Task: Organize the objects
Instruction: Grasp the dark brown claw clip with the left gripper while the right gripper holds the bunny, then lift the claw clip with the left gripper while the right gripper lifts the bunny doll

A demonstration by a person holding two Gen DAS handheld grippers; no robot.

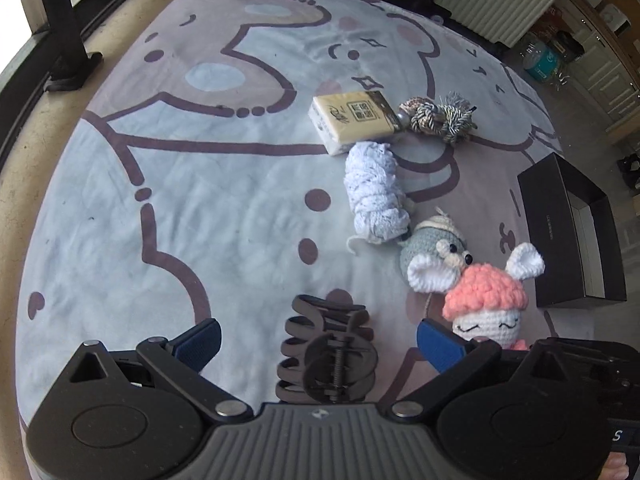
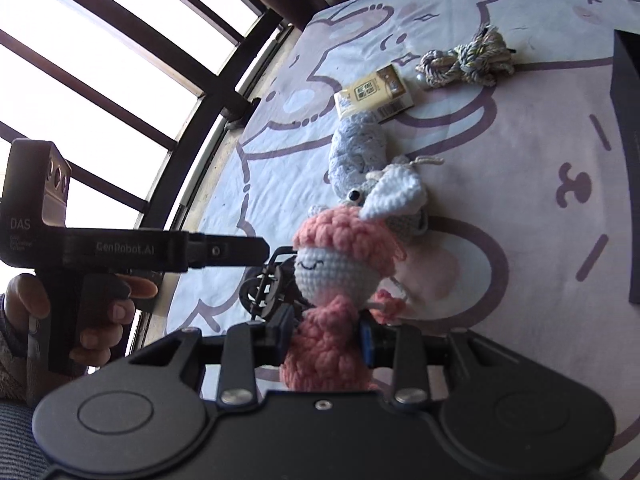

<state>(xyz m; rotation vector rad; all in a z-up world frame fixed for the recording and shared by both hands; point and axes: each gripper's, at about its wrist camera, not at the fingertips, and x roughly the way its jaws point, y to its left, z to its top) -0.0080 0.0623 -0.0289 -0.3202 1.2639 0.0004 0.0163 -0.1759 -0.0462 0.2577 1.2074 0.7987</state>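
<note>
My right gripper (image 2: 328, 334) is shut on the pink body of a crochet doll (image 2: 336, 268) with a white face and pink hair. The doll (image 1: 486, 308) also shows at the lower right of the left wrist view, in front of a grey crochet mouse (image 1: 436, 256). My left gripper (image 1: 318, 344) is open, pointing steeply down over a black hair claw clip (image 1: 326, 356). The clip lies on the blanket between the blue pads without touching them. From the right wrist view the left gripper (image 2: 260, 254) is seen side-on above the clip (image 2: 266, 284).
On the cartoon-print blanket (image 1: 200, 200) lie a yellow tissue pack (image 1: 352, 118), a knotted rope toy (image 1: 440, 118) and a white-blue yarn bundle (image 1: 376, 192). An open black box (image 1: 572, 232) stands at the right edge. Window bars (image 2: 120, 60) run along the left.
</note>
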